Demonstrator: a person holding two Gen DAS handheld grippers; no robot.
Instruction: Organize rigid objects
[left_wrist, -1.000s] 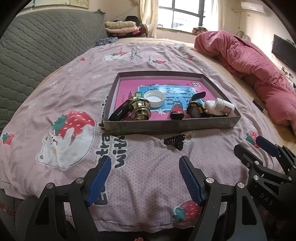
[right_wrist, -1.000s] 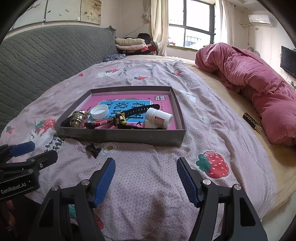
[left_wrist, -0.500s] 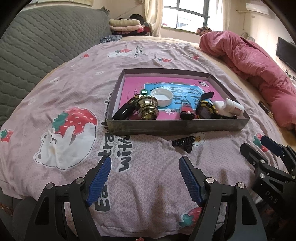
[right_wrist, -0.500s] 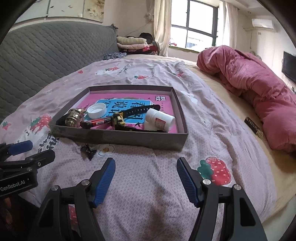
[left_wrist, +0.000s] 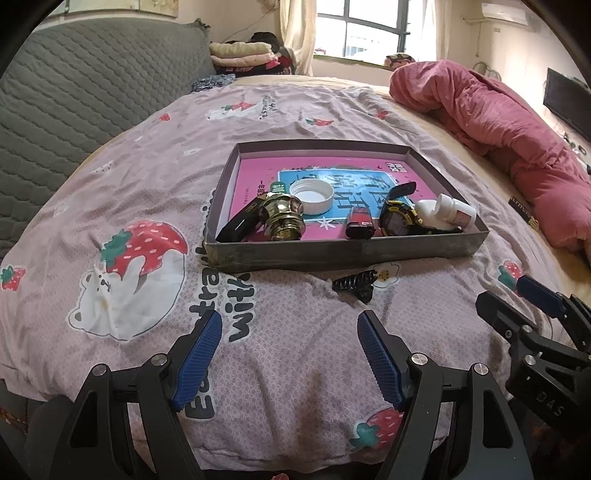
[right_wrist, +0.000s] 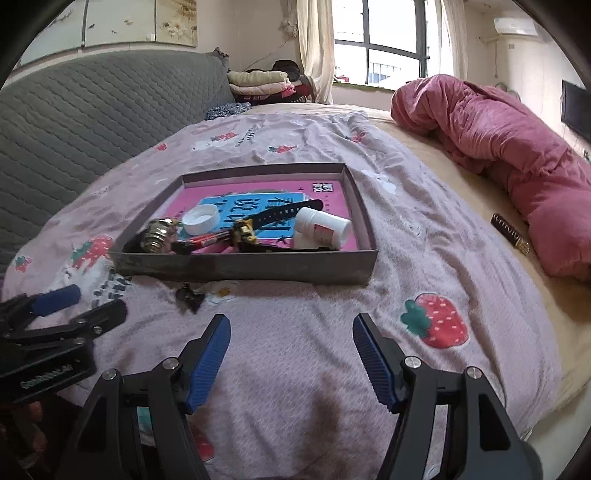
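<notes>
Glossy brass knob (left_wrist: 281, 218), cloth sheet (left_wrist: 295, 354)

One shallow grey cardboard tray (left_wrist: 343, 254). In it: one white plastic screw cap (left_wrist: 312, 192), one brass-coloured metal knob (left_wrist: 282, 218), one red-and-black lighter (left_wrist: 360, 227), one black-and-yellow wristwatch (left_wrist: 397, 219), one white plastic bottle (left_wrist: 448, 210), one black flat bar (left_wrist: 240, 223). Outside it: one black hair claw clip (left_wrist: 356, 284), two blue-padded grippers.
</notes>
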